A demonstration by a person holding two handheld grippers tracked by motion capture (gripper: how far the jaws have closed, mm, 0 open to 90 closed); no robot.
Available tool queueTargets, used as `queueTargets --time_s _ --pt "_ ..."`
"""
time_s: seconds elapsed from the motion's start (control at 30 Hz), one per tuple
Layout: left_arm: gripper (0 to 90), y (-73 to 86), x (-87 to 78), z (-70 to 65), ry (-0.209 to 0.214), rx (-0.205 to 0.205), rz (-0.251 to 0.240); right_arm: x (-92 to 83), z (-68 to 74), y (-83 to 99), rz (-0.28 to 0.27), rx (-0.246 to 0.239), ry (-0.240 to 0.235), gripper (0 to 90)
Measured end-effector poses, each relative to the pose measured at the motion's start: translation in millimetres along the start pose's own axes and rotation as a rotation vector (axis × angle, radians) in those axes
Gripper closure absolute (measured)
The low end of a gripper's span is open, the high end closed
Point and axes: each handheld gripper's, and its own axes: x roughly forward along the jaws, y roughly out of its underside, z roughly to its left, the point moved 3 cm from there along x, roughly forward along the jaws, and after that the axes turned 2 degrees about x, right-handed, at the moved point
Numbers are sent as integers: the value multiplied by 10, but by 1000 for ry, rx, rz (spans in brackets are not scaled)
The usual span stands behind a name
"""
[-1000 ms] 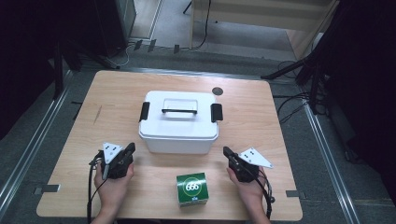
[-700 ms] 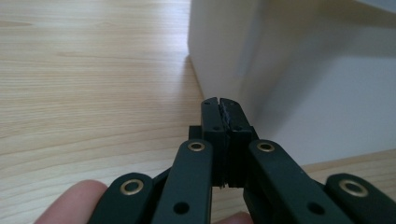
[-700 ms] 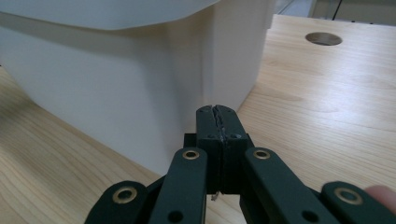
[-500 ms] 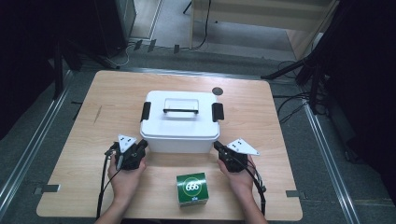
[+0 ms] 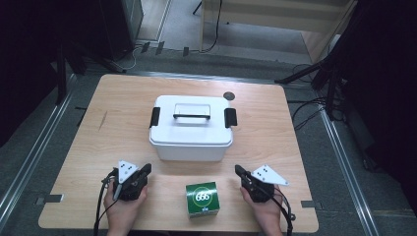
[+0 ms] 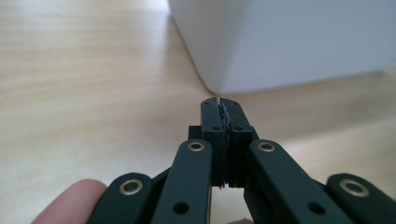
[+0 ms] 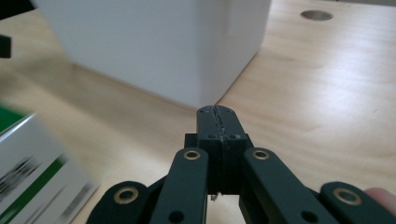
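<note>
Both hands drawn back from white lidded box (image 5: pixel 191 129), left gripper (image 5: pixel 146 170) and right gripper (image 5: pixel 238 170) clamped empty.

Both grippers, left gripper (image 5: pixel 142 173) & right gripper (image 5: pixel 239 171), are matte black w/ brass-ringed rivets on linked arms, ribbed pads, small screw holes, a grey 3-cornered plate on top w/ dark dots, black cable trailing toward 6 o'clock; hands bare, no sleeves.

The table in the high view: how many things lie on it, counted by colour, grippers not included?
White: 1, the lidded box with black latches
Green: 1, the small carton
Total: 2 on the table
</note>
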Motion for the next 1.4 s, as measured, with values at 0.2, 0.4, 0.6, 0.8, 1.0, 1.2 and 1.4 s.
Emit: queueTargets --time_s 0.2,0.4,0.6,0.8,1.0,1.2,1.4 --pt "900 151 -198 -298 59 46 32 -223 279 164 25 -12 -53 900" --pt "900 265 -324 -581 117 78 34 -339 506 241 29 -30 -102 900" --pt "900 308 -346 -842 198 98 38 -366 611 221 15 -4 -124 899" --pt "900 312 -290 -1011 231 131 48 -352 654 208 11 -5 -149 900" --pt "900 292 -243 -1081 227 132 45 -332 674 202 18 4 -157 900" --pt "900 212 -114 -1148 219 128 44 -335 585 197 9 18 -138 900" --pt "900 127 19 -1219 223 117 50 -323 465 193 5 36 -106 900"
